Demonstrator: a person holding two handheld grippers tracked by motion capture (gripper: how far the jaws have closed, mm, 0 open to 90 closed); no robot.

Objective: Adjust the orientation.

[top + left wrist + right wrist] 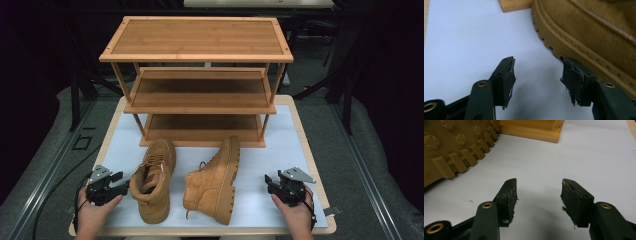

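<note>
A three-tier wooden shoe rack (197,55) stood at the far side of the white-topped table (285,150), and all three of its shelves were bare: the top board, the middle shelf (200,92) and the bottom shelf (202,127) held nothing. Two tan suede boots lay on the table in front of the rack. The left boot (152,180) stood upright on its sole, toe towards the rack, its opening facing up. The right boot (215,180) lay tipped on its side, its lugged sole turned towards the person's right.

The left gripper (119,184) rested on the table just beside the upright boot's heel end, its jaws spread wide with nothing between them; in the left gripper view the boot's ridged sole edge (554,45) ran close past the right-hand pad (571,77), though whether they touched could not be told. The right gripper (270,184) sat near the table's right edge, apart from the tipped boot, jaws likewise wide and empty; in its own view the tread of that boot (451,150) showed at upper left and a corner of the rack's base (534,131) beyond
</note>
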